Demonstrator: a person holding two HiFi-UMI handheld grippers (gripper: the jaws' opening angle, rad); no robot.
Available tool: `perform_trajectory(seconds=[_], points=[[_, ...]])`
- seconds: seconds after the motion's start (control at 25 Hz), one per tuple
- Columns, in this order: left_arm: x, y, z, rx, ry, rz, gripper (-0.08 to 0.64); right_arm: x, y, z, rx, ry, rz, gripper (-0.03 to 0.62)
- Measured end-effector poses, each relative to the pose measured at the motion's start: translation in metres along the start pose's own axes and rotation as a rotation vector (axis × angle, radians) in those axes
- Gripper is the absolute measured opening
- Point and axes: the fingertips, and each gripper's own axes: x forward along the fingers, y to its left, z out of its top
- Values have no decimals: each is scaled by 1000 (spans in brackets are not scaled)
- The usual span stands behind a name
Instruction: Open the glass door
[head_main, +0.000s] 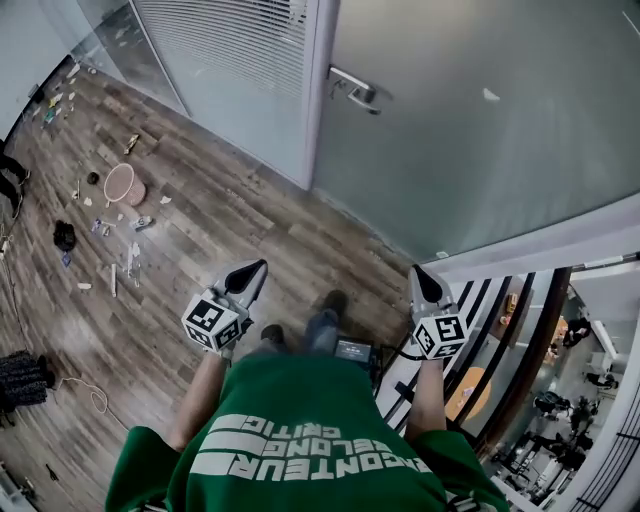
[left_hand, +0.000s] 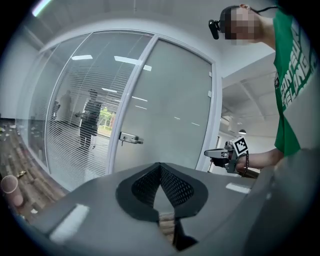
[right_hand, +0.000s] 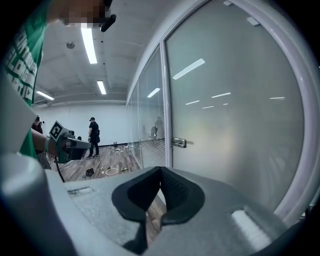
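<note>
A frosted glass door (head_main: 470, 130) stands closed ahead of me, its metal lever handle (head_main: 352, 88) near its left edge beside the white frame. The handle (left_hand: 131, 139) shows past the left gripper's jaws, and the handle (right_hand: 179, 143) also lies beyond the right gripper's jaws. My left gripper (head_main: 254, 271) is held out at waist height, jaws shut with nothing between them. My right gripper (head_main: 420, 276) is held out alike, shut and empty. Both are well short of the door.
A glass wall with blinds (head_main: 230, 50) adjoins the door on the left. Small litter and a round hoop (head_main: 120, 183) lie on the wood floor at left. A railing (head_main: 520, 340) and an open drop are at my right. A person (right_hand: 93, 135) stands far off.
</note>
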Motion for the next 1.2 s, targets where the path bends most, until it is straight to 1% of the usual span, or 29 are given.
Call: perform_trajectory(seconds=[0.24,0.32,0.48,0.56,0.68,0.76,1.0,1.2], points=[[58,5,26,6,-24,61,16,64,-70,38,-73,-8,83,-5],[70,4,32,3,-34,86,17,83,-87,49,-98,-4,113,28],[82,4,36,-11,-54,155,17,126,-108,64,-141,0,182,44],[84,6,36,-24,-61,198,17,152,-115,70,-165,13,224,56],[77,12,36,-45,-74,275,17,195,-113,79,-191,36,299,75],[71,19,38,-59,-81,318,17,223,-111,87,-199,54,330,94],[70,44,34,-89,-101,413,16,300,-127,98,-254,111,340,114],[69,73,40,-123,-136,481,17,360,-126,101,-336,232,350,130]])
